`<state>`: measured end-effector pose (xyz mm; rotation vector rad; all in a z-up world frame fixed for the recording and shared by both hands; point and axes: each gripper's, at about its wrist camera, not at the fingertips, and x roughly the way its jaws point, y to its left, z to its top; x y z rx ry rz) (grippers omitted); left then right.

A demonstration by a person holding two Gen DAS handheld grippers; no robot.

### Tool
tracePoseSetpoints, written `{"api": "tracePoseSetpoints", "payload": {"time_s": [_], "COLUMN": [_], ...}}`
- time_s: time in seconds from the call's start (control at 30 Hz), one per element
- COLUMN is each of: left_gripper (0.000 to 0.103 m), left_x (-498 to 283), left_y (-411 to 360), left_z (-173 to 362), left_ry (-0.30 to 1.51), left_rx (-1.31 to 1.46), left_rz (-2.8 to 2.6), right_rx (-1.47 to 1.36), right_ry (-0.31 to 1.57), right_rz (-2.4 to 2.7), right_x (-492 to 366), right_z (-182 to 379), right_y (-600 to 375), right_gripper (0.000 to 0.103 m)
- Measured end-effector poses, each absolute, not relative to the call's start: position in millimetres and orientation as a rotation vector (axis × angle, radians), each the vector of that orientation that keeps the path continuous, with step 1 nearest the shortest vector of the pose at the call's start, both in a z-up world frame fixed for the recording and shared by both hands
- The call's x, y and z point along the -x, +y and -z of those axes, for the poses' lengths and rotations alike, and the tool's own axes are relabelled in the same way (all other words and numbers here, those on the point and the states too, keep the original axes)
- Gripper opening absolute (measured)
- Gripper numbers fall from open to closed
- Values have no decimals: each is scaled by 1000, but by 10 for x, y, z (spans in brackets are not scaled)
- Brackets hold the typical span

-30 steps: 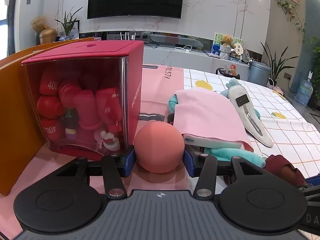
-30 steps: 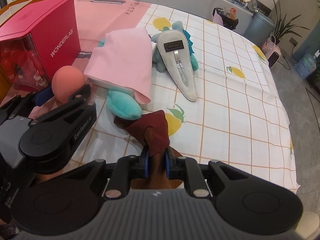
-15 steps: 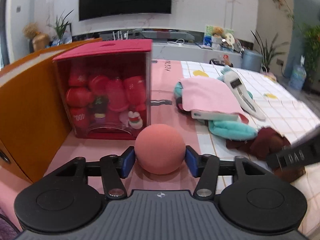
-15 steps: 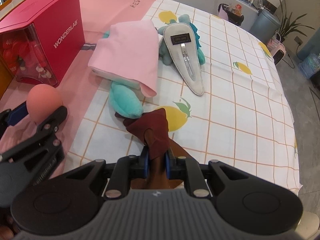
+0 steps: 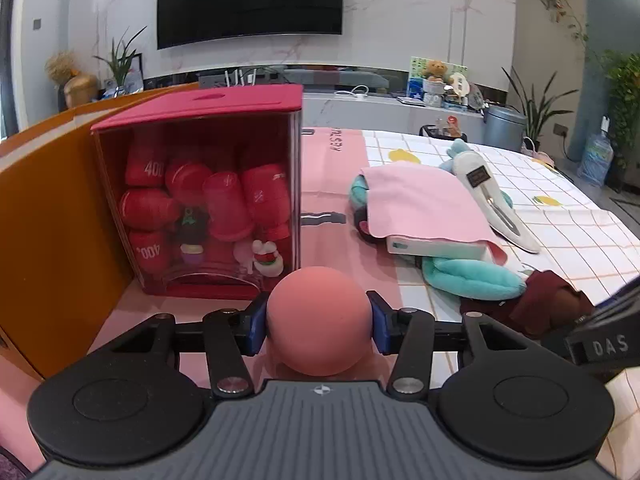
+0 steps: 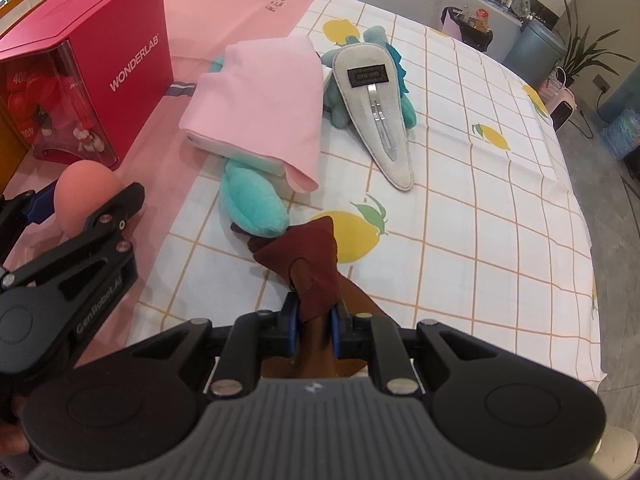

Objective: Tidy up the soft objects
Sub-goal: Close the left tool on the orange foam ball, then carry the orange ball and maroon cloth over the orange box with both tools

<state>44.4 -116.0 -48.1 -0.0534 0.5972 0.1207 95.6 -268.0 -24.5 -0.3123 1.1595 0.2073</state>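
Early stage: left gripper [image 5: 319,322], jaws just closing, clamps the pink ball [image 5: 319,320]; right gripper [image 6: 313,326] pinches maroon cloth [image 6: 310,258]; teal plush [image 6: 256,200], pink towel [image 6: 260,104] lie unsorted mid-frame.

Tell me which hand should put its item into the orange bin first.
Left, probably. The left gripper is shut on the pink ball right beside the orange bin. The right gripper, pinching the maroon cloth, sits farther from it, across the left gripper.
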Motion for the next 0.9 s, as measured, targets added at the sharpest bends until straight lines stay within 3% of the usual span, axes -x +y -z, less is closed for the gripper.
{"api": "tracePoseSetpoints", "payload": {"time_s": [0.53,0.9], "left_gripper": [55,56], "left_x": [-281,-481], "left_y": [-1335,-1212], "left_z": [154,-275], "left_ry": [635,760], "left_rx": [-65,-50], "left_rz": [92,215], "right_rx": [257,337], "right_ry": [1141,1085], "right_rz": [-184,19], "right_x": [-864,-1016], "right_z": [45,-105], "right_y": [-2781,-2896], "right_gripper": [12,11]}}
